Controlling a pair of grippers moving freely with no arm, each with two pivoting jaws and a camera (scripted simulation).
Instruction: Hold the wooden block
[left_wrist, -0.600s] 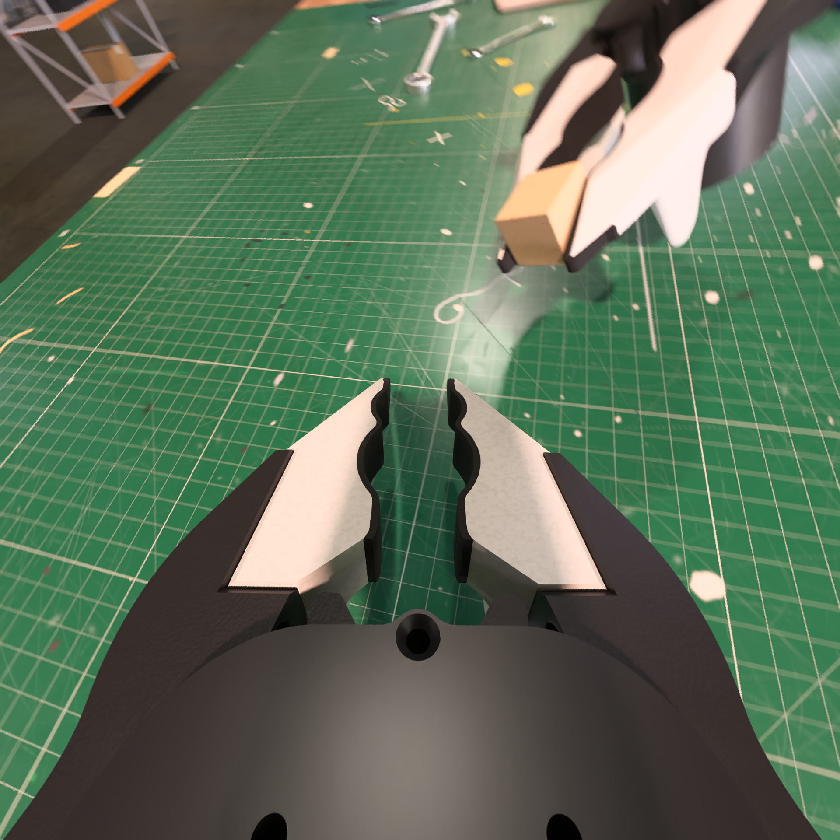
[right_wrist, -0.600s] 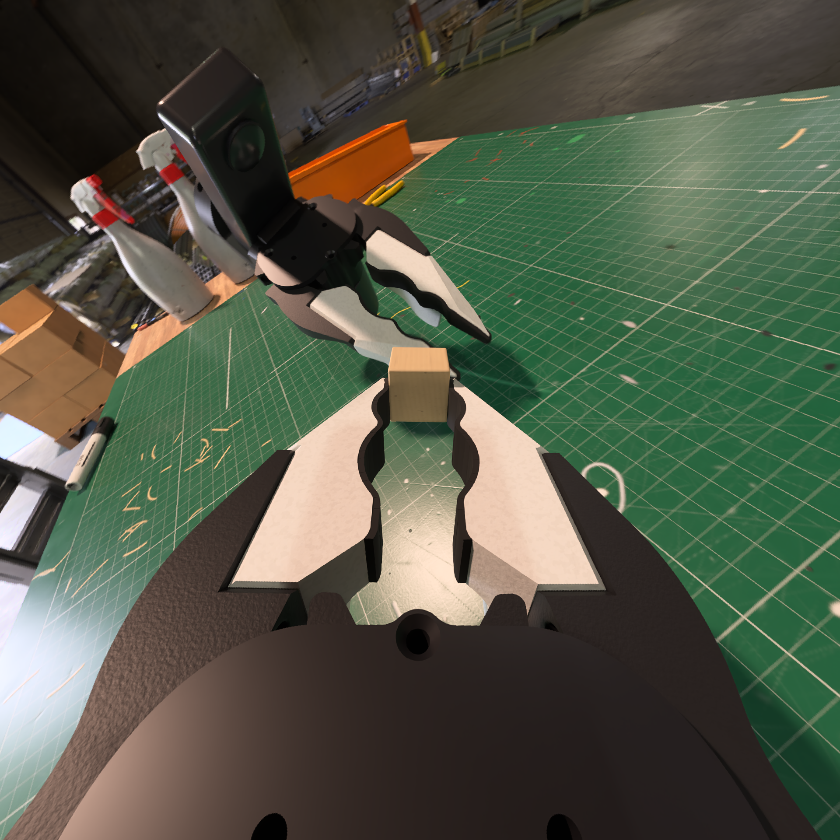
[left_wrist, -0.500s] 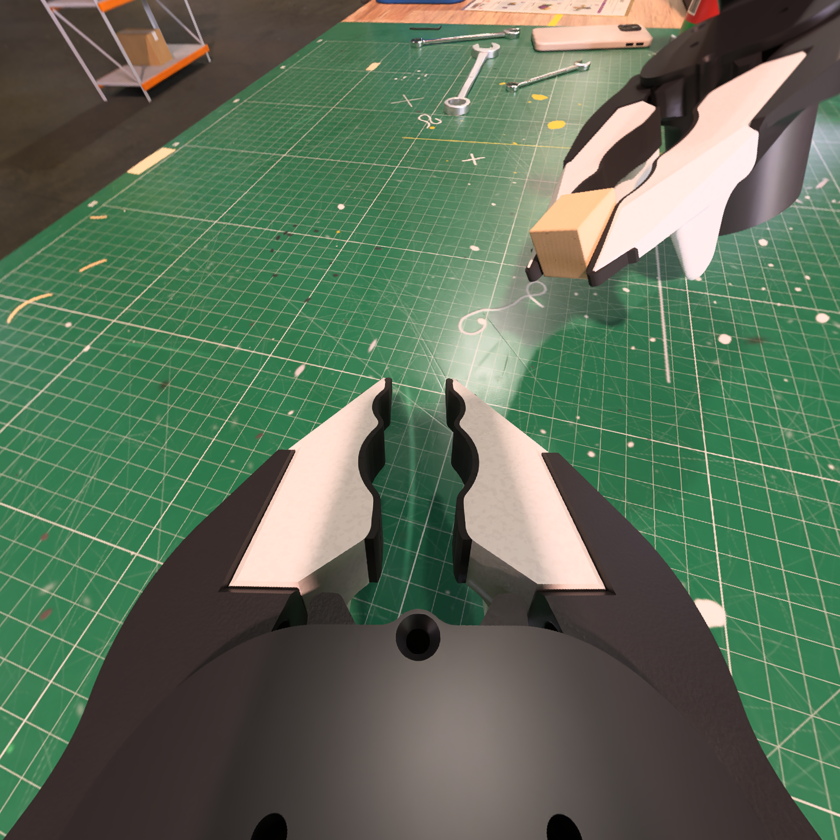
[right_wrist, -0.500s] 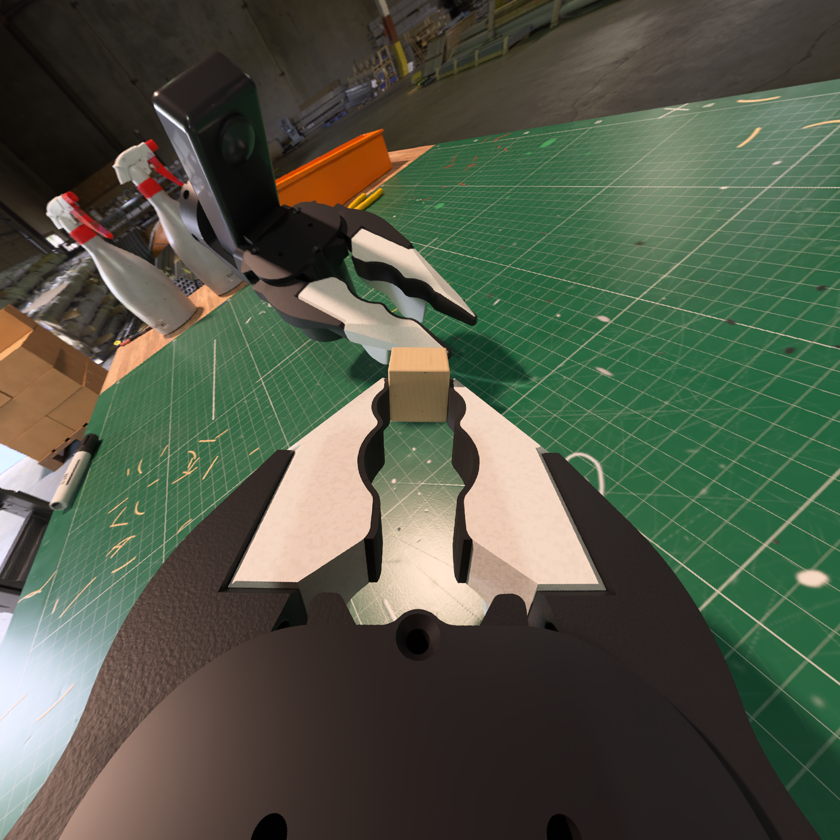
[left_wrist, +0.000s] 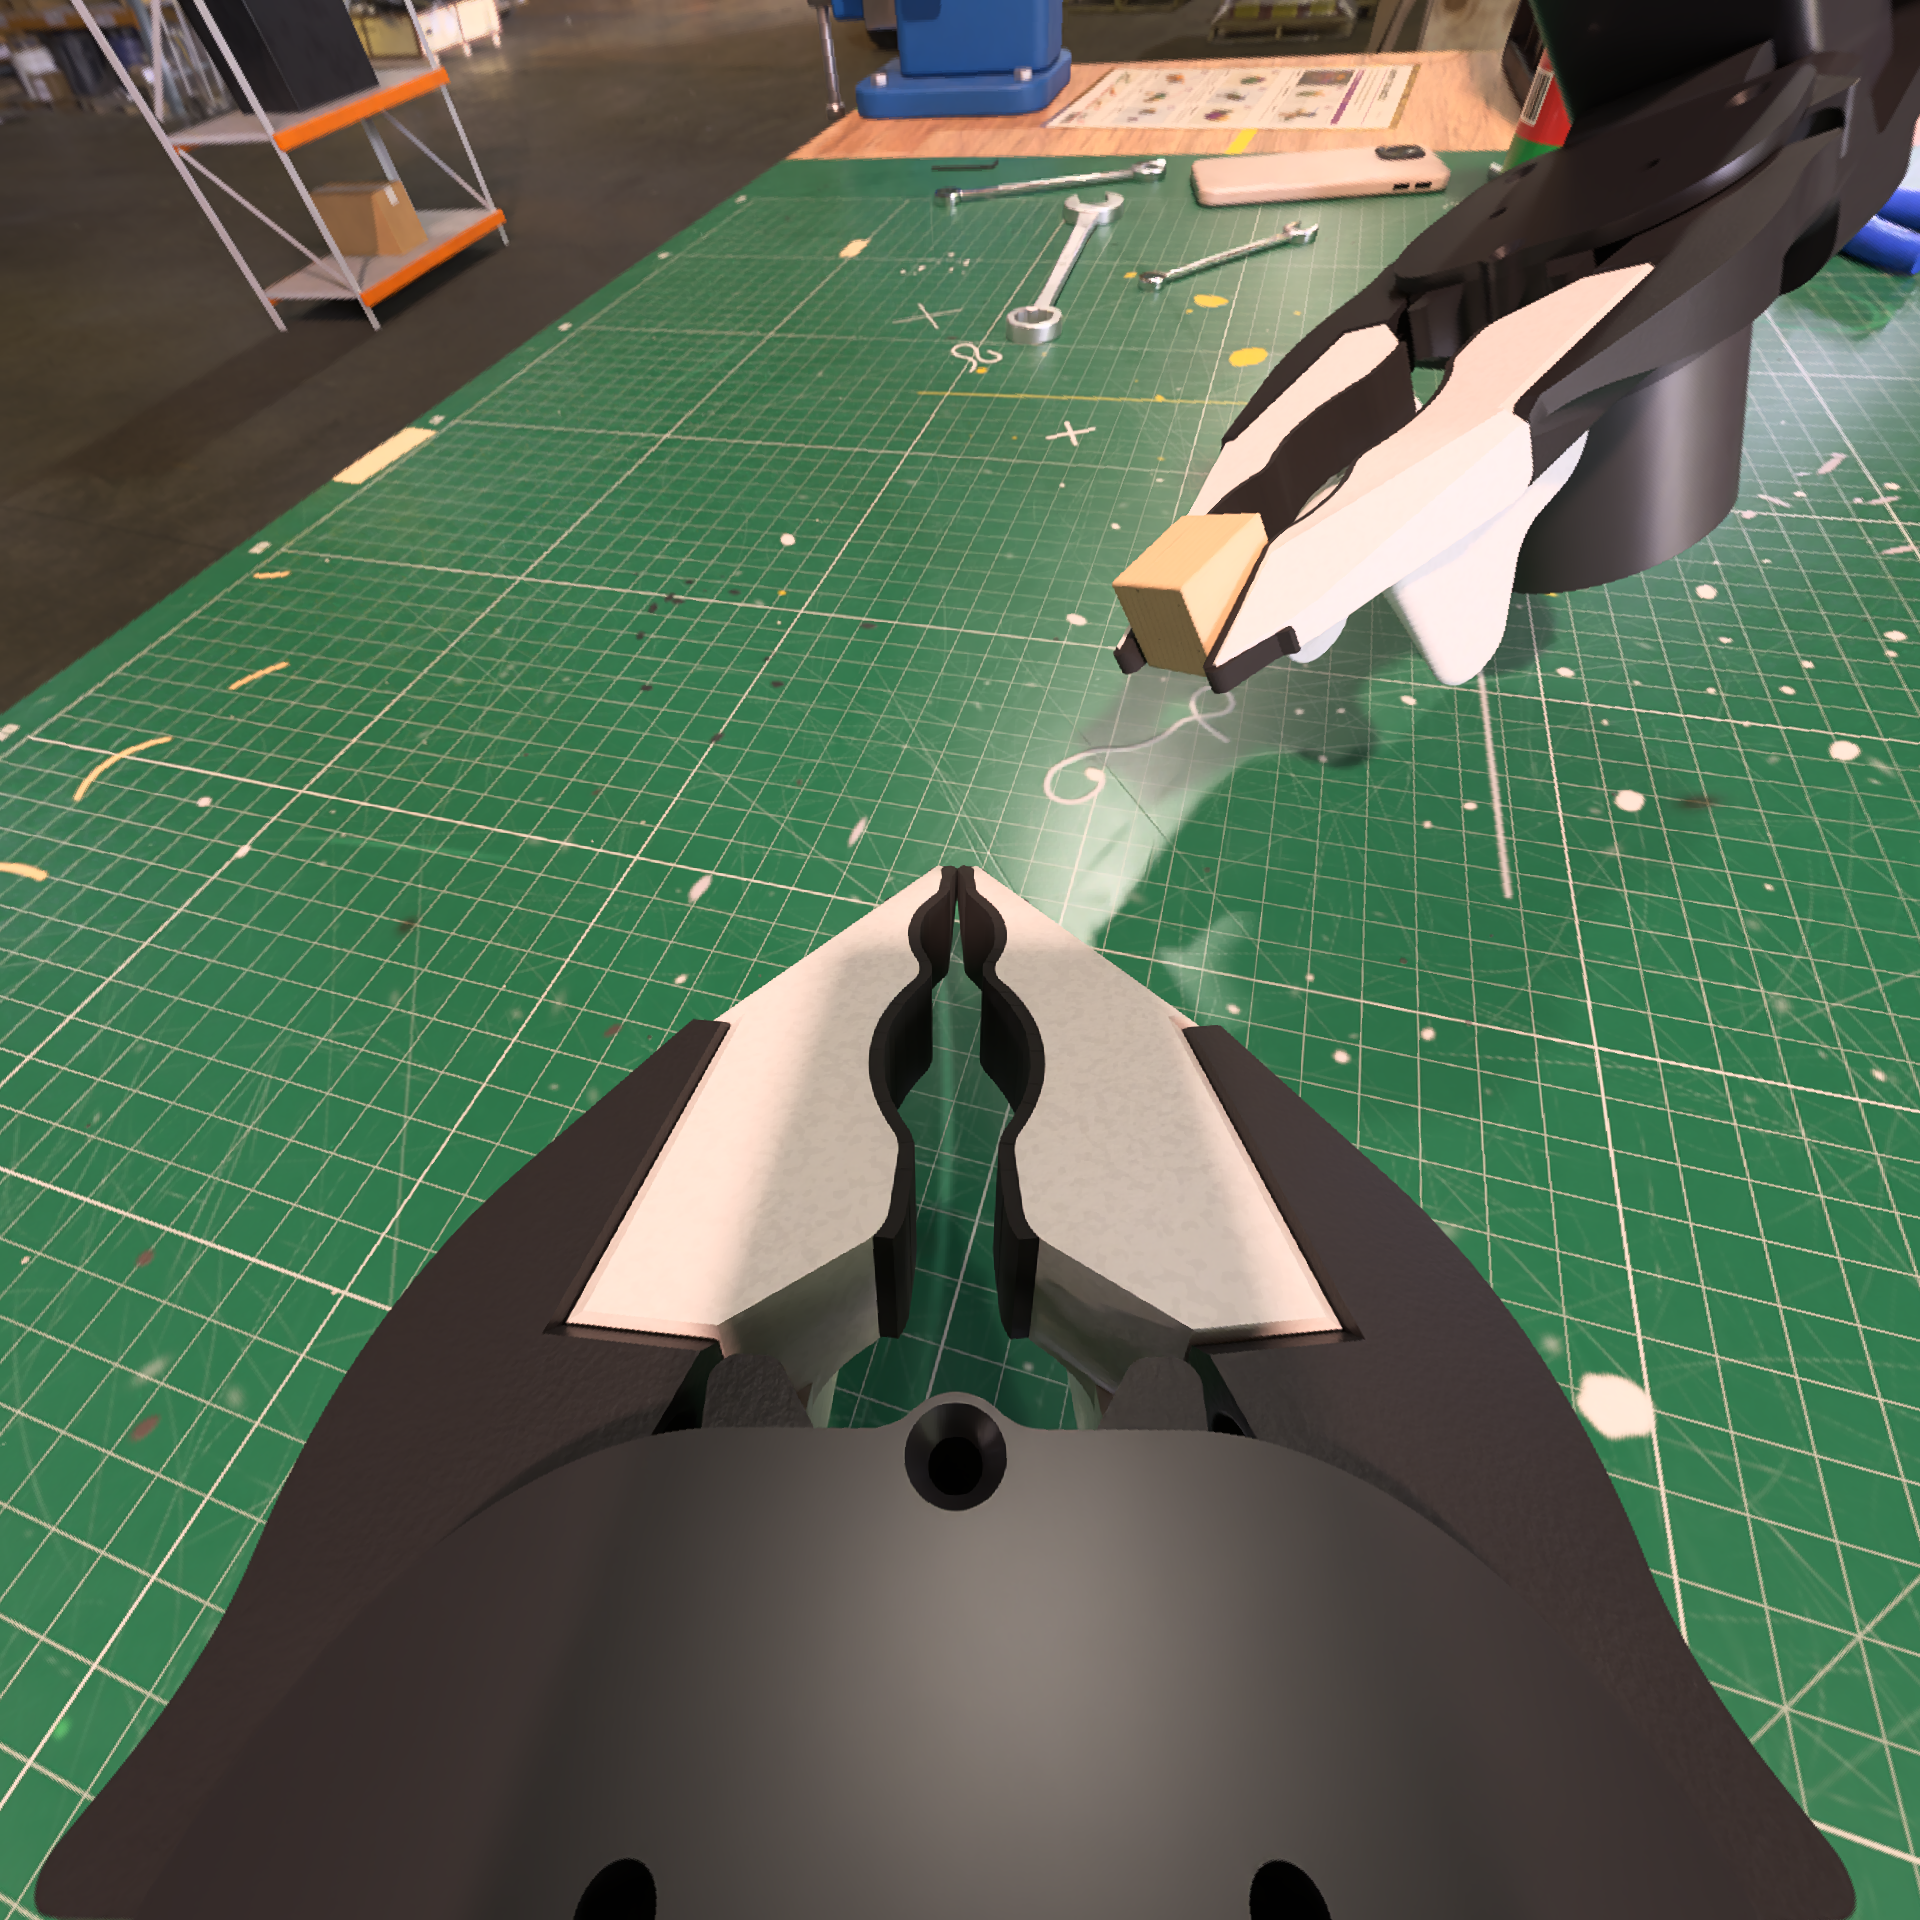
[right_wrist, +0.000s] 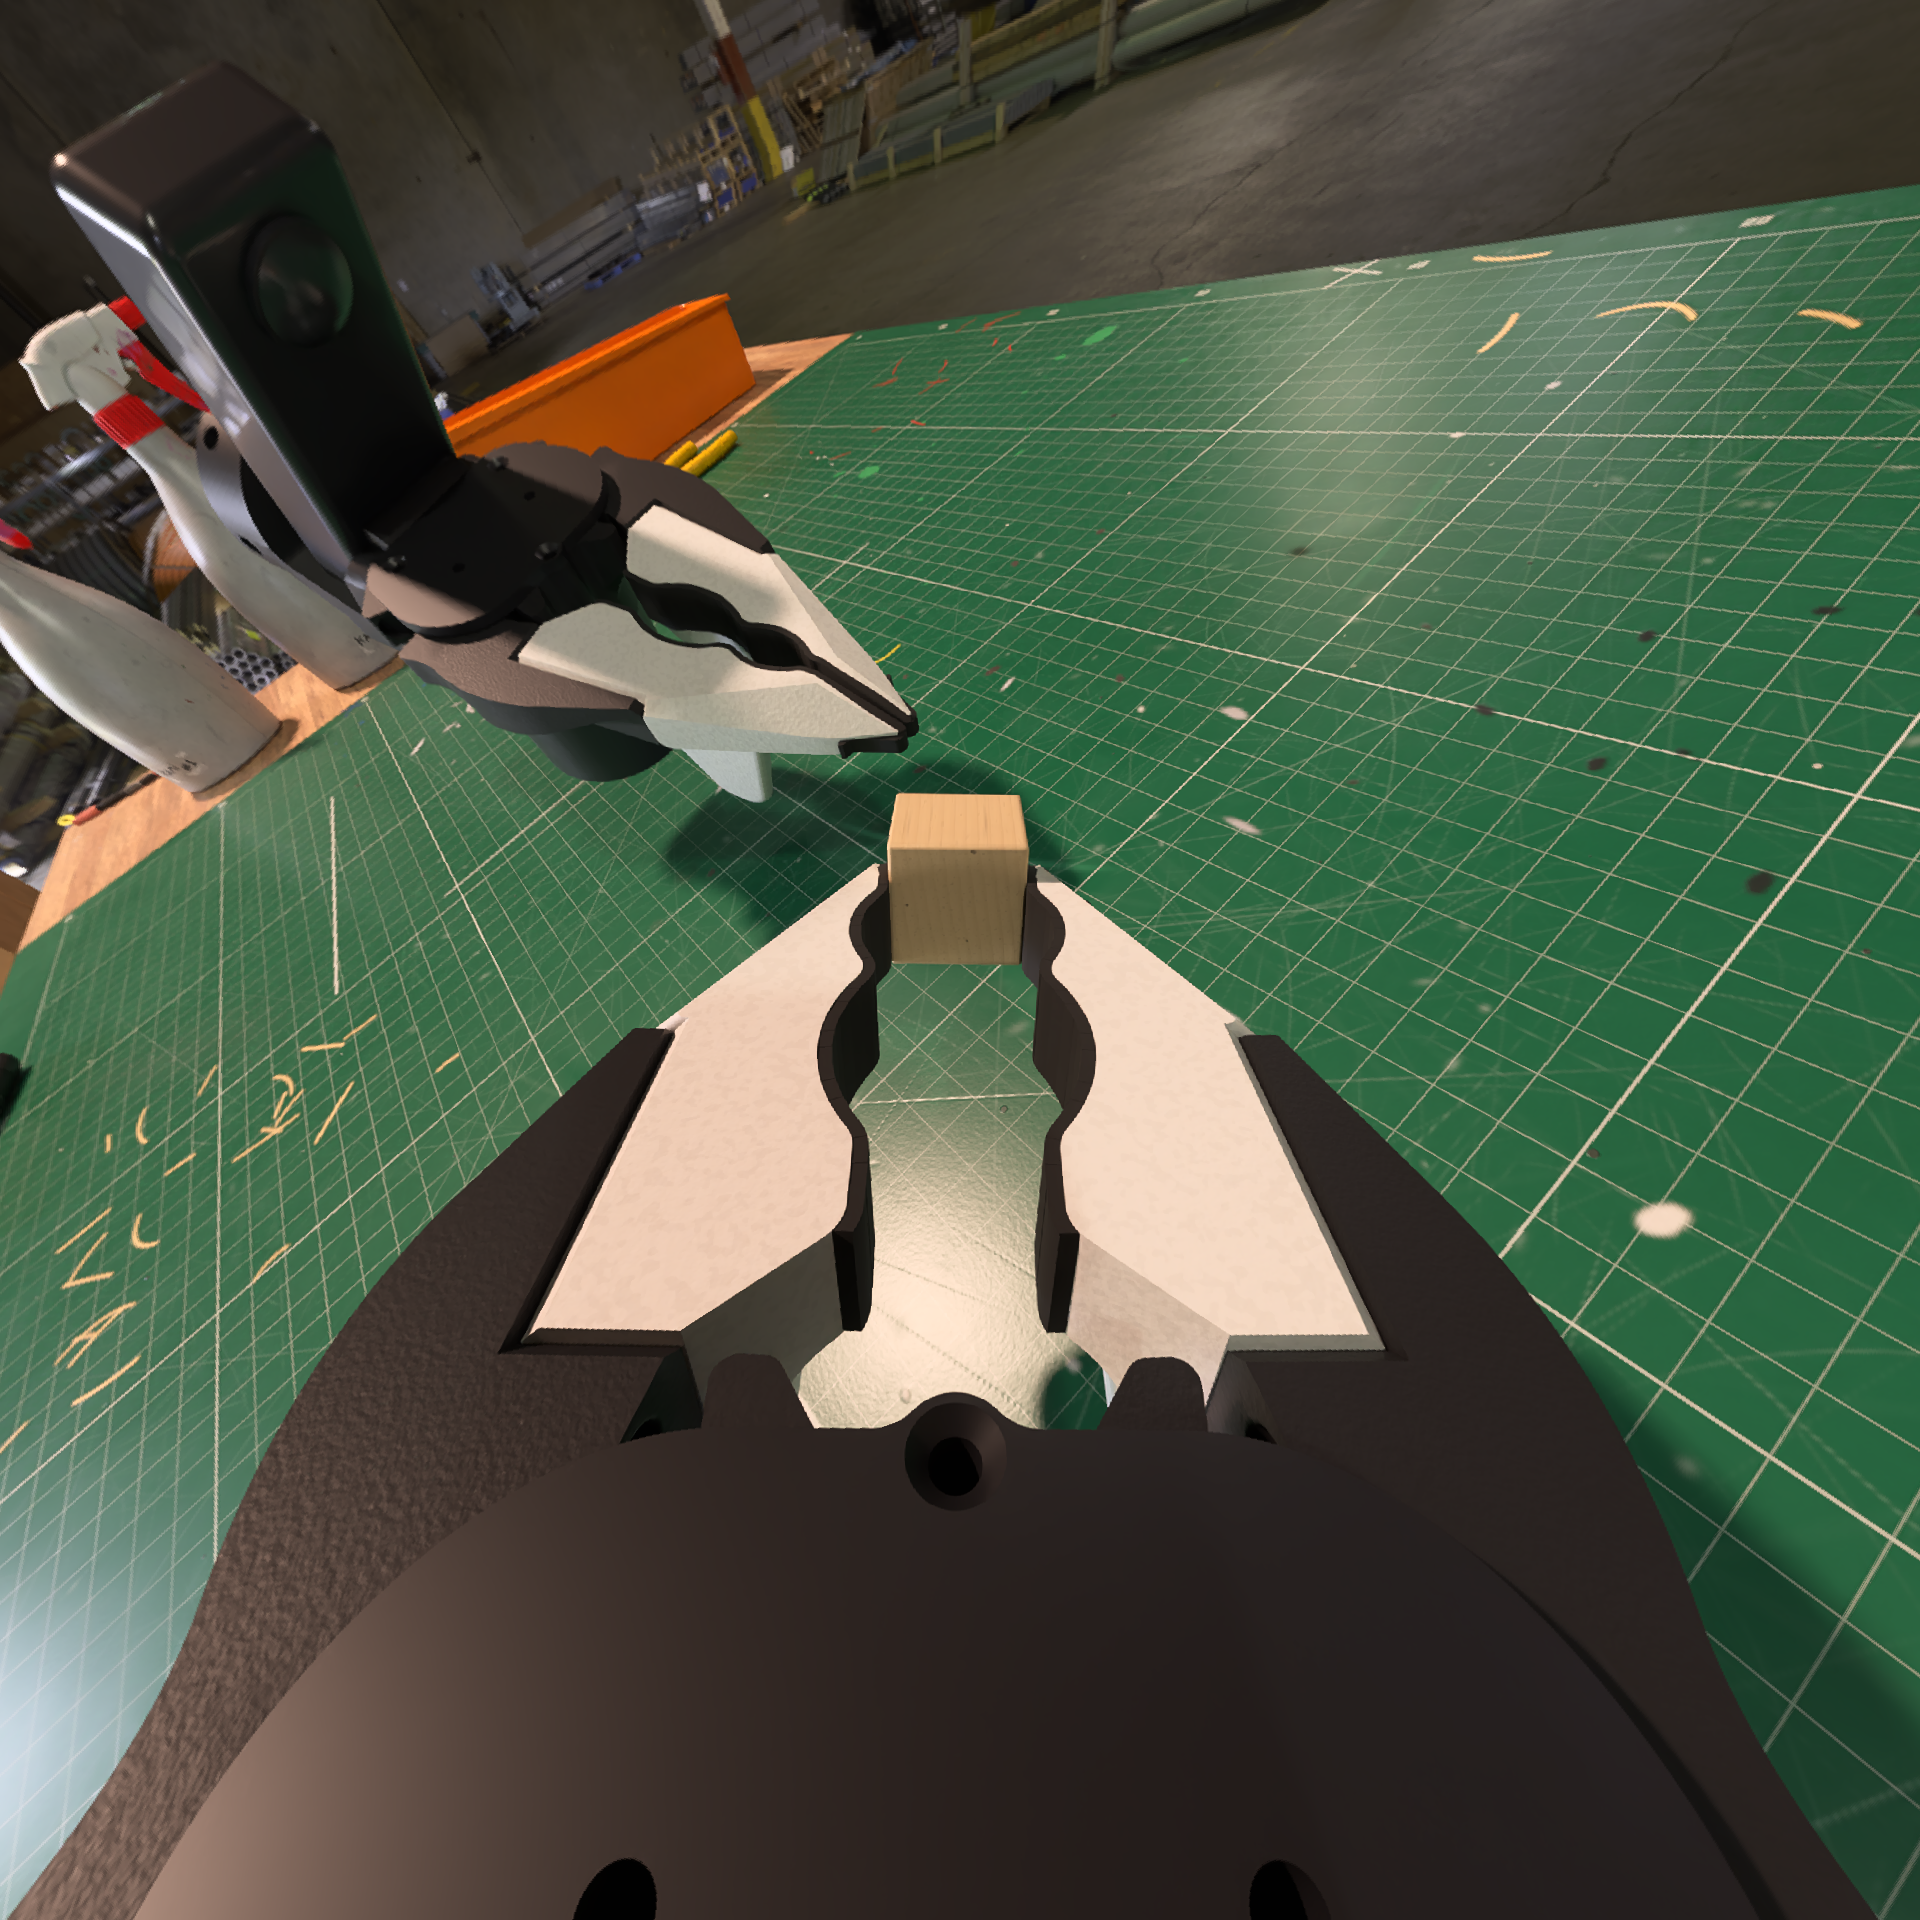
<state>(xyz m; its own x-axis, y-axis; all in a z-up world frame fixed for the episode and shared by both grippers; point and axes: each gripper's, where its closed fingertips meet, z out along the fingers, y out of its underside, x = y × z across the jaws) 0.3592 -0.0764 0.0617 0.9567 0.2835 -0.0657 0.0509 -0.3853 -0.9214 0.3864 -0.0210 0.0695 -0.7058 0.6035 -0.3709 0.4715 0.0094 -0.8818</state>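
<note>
The wooden block (right_wrist: 957, 879) is a small light-wood cube clamped between the tips of my right gripper (right_wrist: 958, 896), held above the green cutting mat (right_wrist: 1455, 727). In the left wrist view the block (left_wrist: 1188, 587) and the right gripper (left_wrist: 1205, 665) show at the upper right, above the mat. My left gripper (left_wrist: 956, 875) is shut and empty, its tips touching, low over the mat and pointing forward. In the right wrist view the left gripper (right_wrist: 896, 732) shows just beyond and left of the block, apart from it.
Three wrenches (left_wrist: 1060, 265) and a phone (left_wrist: 1314, 175) lie at the far end of the mat, with a blue machine (left_wrist: 961, 57) behind. An orange bin (right_wrist: 608, 379) and white spray bottles (right_wrist: 125, 665) stand past the mat's edge. A metal shelf rack (left_wrist: 312, 166) stands on the floor.
My left gripper has closed from slightly open to fully shut. The right gripper keeps the block and has shifted slightly; the views show more of the far bench.
</note>
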